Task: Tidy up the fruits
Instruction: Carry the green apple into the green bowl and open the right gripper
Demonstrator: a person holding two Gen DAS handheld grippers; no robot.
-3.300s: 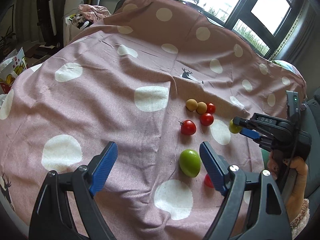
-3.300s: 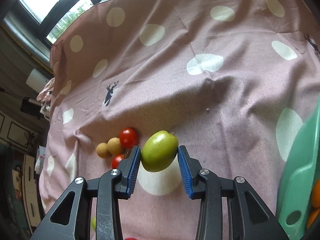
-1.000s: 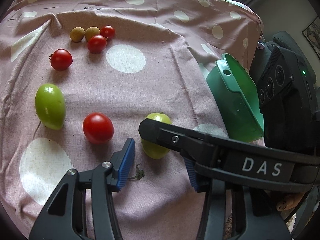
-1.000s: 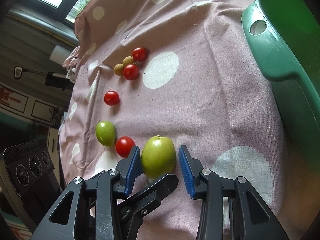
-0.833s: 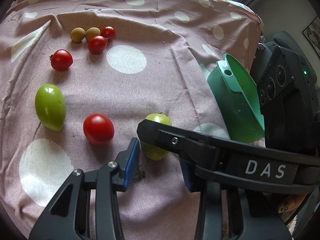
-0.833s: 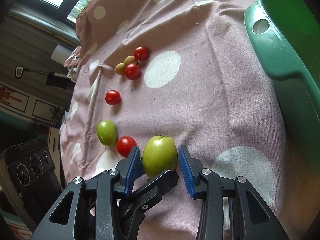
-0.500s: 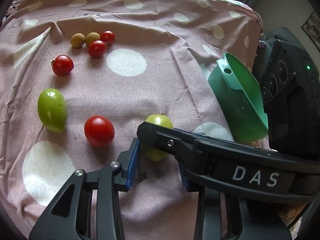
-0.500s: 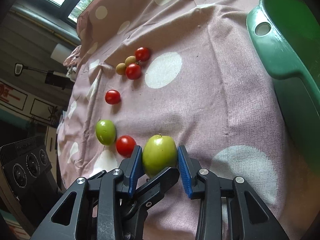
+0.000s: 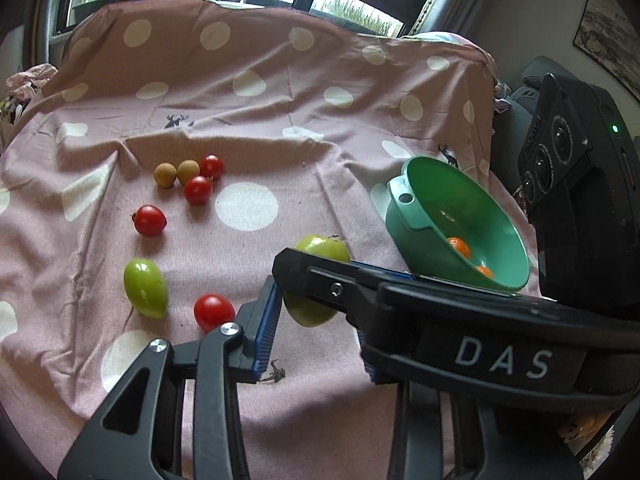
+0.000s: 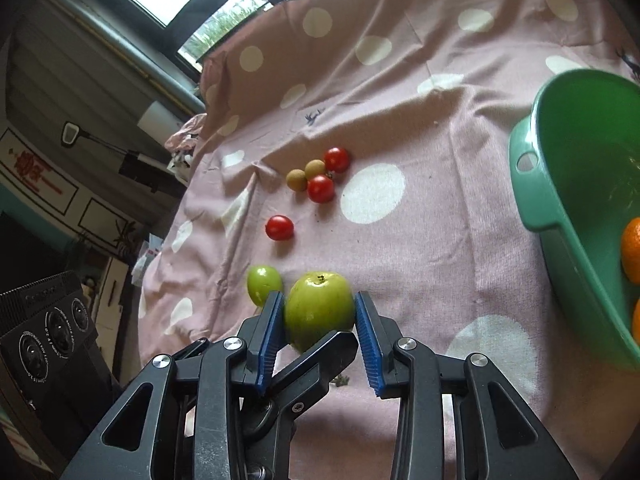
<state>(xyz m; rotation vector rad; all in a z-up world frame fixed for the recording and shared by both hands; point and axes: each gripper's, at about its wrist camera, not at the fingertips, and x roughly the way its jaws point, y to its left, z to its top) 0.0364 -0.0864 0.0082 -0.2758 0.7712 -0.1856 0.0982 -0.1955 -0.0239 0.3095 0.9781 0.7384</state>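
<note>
Pink polka-dot cloth (image 9: pixel 280 92) fills your left wrist view. At left centre lie two tan round fruits (image 9: pixel 165 175), three red tomatoes (image 9: pixel 149 220) and an oval green fruit (image 9: pixel 145 288), with another red tomato (image 9: pixel 214 312) beside it. At centre, your left gripper (image 9: pixel 316 332) and right gripper (image 10: pixel 320 338) both pinch one large green round fruit (image 10: pixel 320 312). At right, the tilted green plastic bowl (image 9: pixel 420 216) holds two orange fruits (image 9: pixel 458 247).
</note>
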